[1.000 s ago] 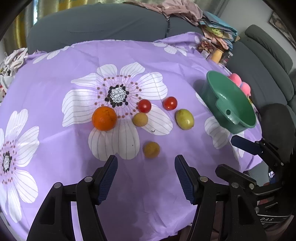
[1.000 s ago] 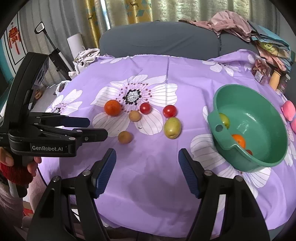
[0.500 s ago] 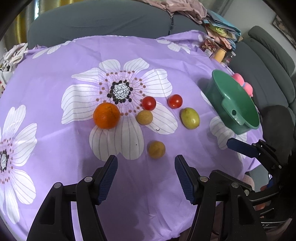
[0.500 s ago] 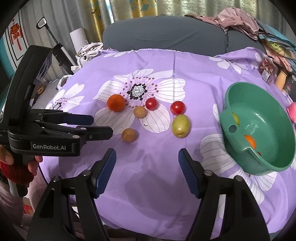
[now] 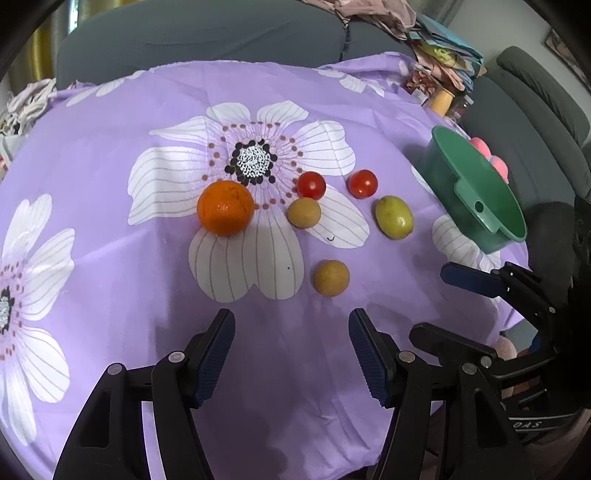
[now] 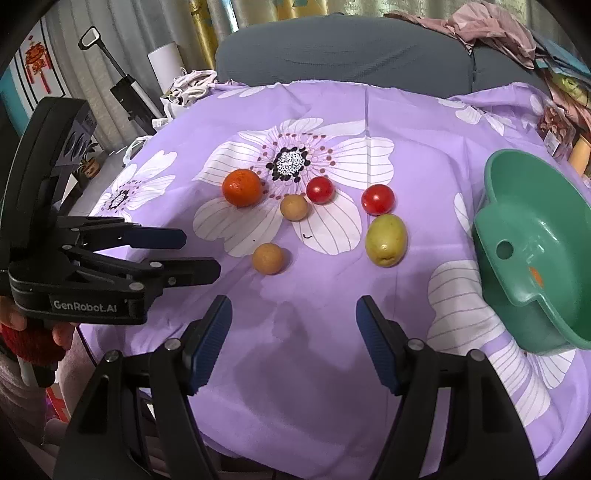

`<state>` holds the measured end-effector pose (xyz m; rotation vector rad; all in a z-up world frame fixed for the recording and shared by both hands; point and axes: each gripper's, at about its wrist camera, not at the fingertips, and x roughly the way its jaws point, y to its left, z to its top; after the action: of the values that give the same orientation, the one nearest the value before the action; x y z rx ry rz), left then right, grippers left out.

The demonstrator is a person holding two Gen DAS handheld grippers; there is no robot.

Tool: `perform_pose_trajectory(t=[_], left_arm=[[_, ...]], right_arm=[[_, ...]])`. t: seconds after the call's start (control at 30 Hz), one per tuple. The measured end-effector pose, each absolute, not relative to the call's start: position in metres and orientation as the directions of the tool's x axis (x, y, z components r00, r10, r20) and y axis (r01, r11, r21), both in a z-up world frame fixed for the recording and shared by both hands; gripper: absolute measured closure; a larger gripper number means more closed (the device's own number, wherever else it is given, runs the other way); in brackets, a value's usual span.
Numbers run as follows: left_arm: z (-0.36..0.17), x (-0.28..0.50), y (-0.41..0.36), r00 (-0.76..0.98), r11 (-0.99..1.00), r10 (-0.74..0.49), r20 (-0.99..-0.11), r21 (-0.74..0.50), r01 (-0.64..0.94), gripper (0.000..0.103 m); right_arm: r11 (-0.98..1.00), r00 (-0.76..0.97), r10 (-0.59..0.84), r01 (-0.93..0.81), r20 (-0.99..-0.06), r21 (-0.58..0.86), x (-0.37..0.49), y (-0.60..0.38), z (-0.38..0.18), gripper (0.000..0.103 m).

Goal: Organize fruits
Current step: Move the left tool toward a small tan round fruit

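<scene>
Loose fruit lies on the purple flowered cloth [image 5: 110, 155]: an orange [image 5: 225, 208], two red tomatoes [image 5: 311, 185] [image 5: 363, 183], a yellow-green fruit [image 5: 393, 217] and two small brown fruits [image 5: 303, 212] [image 5: 331, 277]. A green bowl [image 6: 535, 236] at the right holds some fruit, mostly hidden. My left gripper [image 5: 291, 332] hovers open and empty just short of the nearer brown fruit [image 6: 268, 258]. My right gripper [image 6: 293, 317] is open and empty too, near the table's front edge. The orange [image 6: 242, 187] and yellow-green fruit [image 6: 386, 240] lie beyond it.
A grey sofa [image 6: 343, 48] runs behind the table, with piled clothes [image 6: 491, 26] on its right end. Jars and packets [image 5: 443, 99] crowd the table's far right corner, with pink things [image 5: 491, 158] behind the bowl. A hand [image 6: 22, 332] holds the left gripper's handle.
Both grippers have edged toward the fruit, so it looks larger and nearer. The bowl has slid toward the right edge in both views. Both stay open.
</scene>
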<state>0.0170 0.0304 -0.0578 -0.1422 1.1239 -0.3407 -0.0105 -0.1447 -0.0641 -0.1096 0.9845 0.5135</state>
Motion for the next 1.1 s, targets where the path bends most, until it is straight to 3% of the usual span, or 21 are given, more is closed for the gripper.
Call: perform_pose_trajectory(t=[0.3, 0.77, 1.1], left_arm=[[-0.059, 0.028, 0.038, 0.396, 0.921, -0.388, -0.832, -0.345, 0.179, 0.039], [-0.066, 0.058, 0.037, 0.388, 0.892, -0.451, -0.803, -0.400, 0.211, 0.039], [-0.068, 0.080, 0.021, 0.375, 0.878, -0.475, -0.796, -0.396, 0.271, 0.039]], right_arm=[[0.845, 0.393, 0.438, -0.486, -0.808, 0.221, 0.000, -0.149, -0.071, 0.033], [0.816, 0.335, 0.452, -0.529, -0.827, 0.233, 0.017, -0.121, -0.089, 0.035], [0.814, 0.320, 0.440, -0.536, -0.839, 0.223, 0.036, -0.105, -0.101, 0.061]])
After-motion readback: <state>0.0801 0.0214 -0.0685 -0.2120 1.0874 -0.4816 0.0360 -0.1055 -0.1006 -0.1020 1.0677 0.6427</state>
